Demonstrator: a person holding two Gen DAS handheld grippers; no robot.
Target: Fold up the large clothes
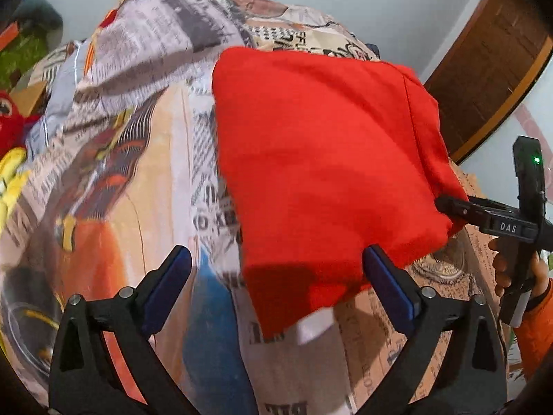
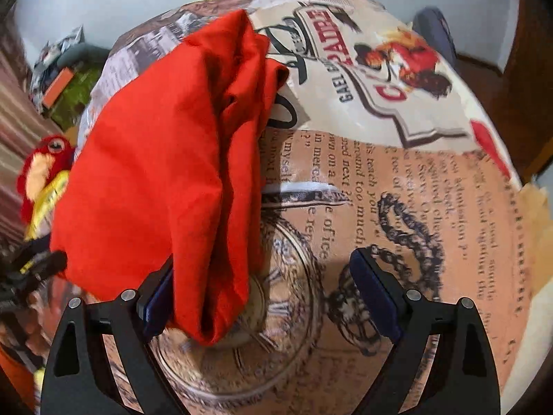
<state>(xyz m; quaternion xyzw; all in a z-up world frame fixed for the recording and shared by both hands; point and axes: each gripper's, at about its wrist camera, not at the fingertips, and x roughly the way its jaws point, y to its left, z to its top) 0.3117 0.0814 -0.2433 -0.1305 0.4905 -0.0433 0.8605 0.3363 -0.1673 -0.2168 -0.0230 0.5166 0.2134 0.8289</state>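
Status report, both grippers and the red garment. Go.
Left gripper open, red garment between its fingers. Right gripper open at the garment's bunched edge. Garment folded on the printed bedspread. Nothing in the way.

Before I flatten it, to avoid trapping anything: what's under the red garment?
Only the printed bedspread shows around the folded red garment. Whatever lies directly beneath its folds is covered.

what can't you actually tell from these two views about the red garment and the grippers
- Left wrist view: right gripper tips are buried in the red garment, so its grip is unclear.
- Right wrist view: left gripper is a blurred shape at the frame edge.
- Both views: folds hide the garment type; a white tag is too blurred to read.
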